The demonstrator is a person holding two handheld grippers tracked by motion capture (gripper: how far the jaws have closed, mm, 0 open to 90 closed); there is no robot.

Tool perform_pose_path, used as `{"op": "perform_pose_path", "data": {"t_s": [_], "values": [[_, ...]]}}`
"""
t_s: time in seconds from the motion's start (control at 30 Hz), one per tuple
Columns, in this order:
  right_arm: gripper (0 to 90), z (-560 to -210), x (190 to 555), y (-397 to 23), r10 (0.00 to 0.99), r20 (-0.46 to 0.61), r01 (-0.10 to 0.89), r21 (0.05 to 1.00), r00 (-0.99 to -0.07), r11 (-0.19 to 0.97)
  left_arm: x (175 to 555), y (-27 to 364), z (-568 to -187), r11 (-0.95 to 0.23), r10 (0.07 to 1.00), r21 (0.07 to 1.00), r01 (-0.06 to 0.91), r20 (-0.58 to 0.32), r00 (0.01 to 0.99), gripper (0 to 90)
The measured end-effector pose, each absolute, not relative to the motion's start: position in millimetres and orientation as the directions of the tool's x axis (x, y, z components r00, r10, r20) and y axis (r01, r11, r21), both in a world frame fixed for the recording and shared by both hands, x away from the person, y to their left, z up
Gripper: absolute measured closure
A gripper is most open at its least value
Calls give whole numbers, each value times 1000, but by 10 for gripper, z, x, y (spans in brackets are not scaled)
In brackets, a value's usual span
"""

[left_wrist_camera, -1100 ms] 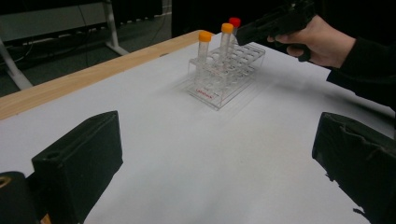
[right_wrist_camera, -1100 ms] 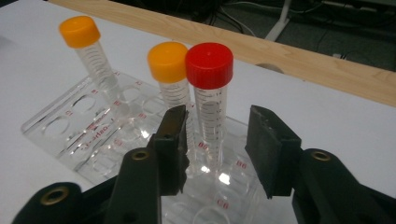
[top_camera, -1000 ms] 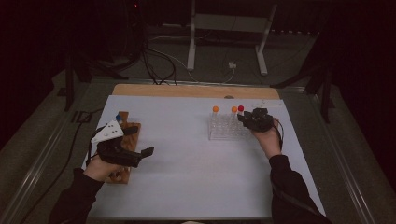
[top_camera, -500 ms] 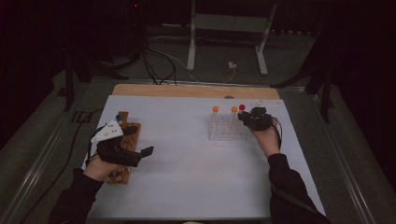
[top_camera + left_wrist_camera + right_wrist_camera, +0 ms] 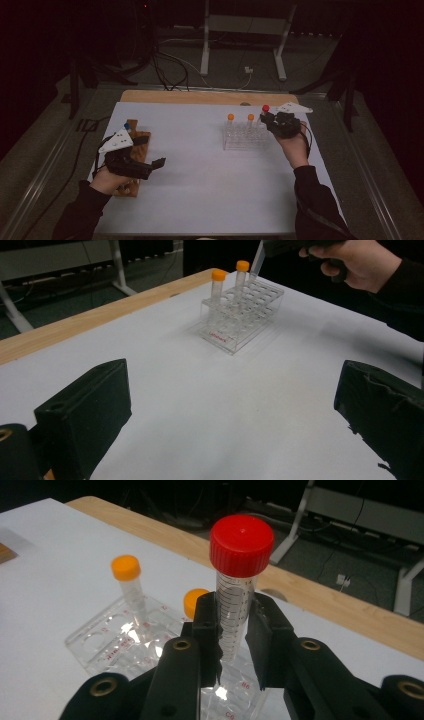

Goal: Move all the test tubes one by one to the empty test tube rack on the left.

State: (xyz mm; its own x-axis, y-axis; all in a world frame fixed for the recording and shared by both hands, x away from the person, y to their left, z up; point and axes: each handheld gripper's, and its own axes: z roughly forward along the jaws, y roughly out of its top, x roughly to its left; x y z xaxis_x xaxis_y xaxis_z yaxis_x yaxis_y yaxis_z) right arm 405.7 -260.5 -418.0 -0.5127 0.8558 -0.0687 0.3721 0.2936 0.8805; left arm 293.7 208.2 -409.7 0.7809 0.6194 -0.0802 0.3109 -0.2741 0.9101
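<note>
Above the clear rack [image 5: 245,137], the right gripper [image 5: 235,630] pinches a red-capped tube [image 5: 239,575] upright in its fingers, so it clears the holes. Well left of the rack, the left gripper [image 5: 235,415] waits, fingers wide and empty.

A wooden block [image 5: 134,150] lies left on the white sheet [image 5: 200,175]; cables [image 5: 165,65], perhaps, trail beyond.

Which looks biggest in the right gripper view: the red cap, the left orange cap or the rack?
1. Rack
2. Red cap, though it is nearest the camera
3. Left orange cap
</note>
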Motion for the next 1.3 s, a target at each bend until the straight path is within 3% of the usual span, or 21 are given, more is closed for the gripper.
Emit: {"op": "perform_pose_path", "data": {"t_s": [0.7,1.3], "values": [[753,-4196,3390,-2126,703,-42,302,884,-710,358,2884,1917,-4059,-295,569,908,298,-83,818,28],[753,-4343,3048,-1669,559,-18,271,862,-829,429,2870,1418,-4140,-350,463,888,299,-113,879,29]]}}
